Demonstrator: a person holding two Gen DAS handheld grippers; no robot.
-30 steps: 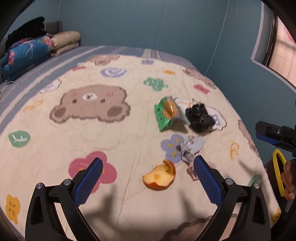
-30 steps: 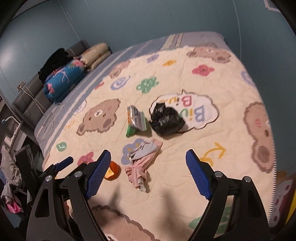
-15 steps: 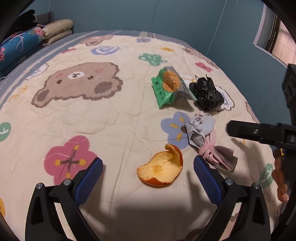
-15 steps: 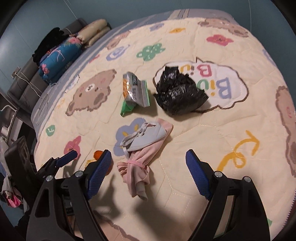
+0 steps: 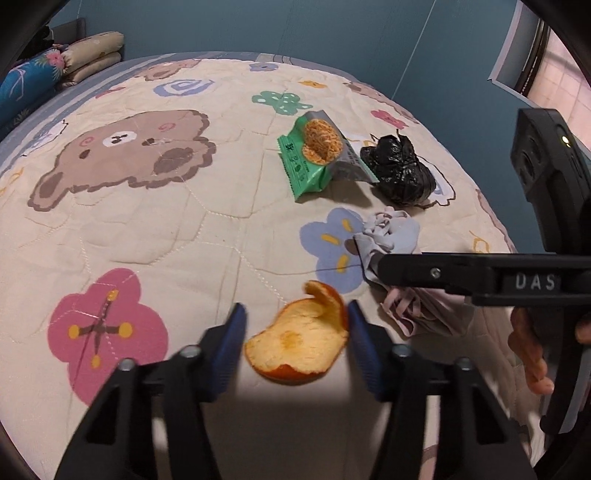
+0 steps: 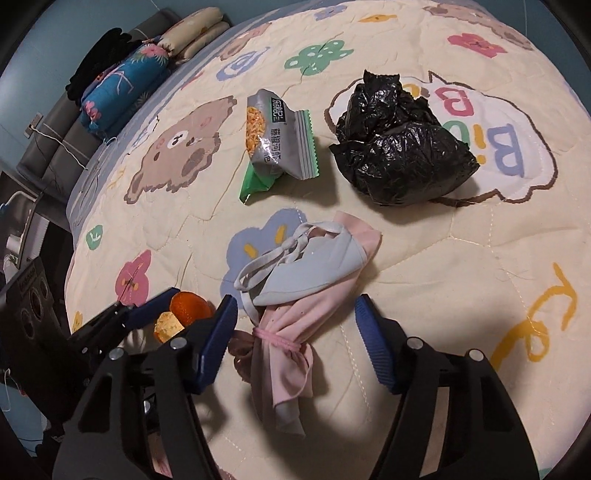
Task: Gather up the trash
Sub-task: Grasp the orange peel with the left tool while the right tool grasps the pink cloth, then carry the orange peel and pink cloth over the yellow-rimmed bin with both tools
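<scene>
An orange peel [image 5: 299,343] lies on the cartoon quilt [image 5: 147,240]. My left gripper [image 5: 295,317] is closing on it, and both blue pads touch its edges. A bundle of pink and grey face masks [image 6: 306,273] lies between the fingers of my right gripper [image 6: 295,332]. Those jaws are closing too, with a gap on each side of the bundle. Beyond the masks lie a green and grey snack wrapper [image 6: 277,136] and a crumpled black plastic bag [image 6: 399,147]. In the left wrist view one black finger [image 5: 424,275] of the right gripper crosses over the masks [image 5: 395,236].
Pillows [image 6: 192,29] and a blue floral bolster [image 6: 122,85] sit at the head of the bed. The bed's edge drops to a dark cluttered floor at the left of the right wrist view. A hand [image 5: 532,354] holds the right gripper. Blue walls surround the bed.
Both grippers have come down toward the quilt. The left jaws have narrowed from wide apart onto the orange peel. The right jaws have narrowed a little around the masks.
</scene>
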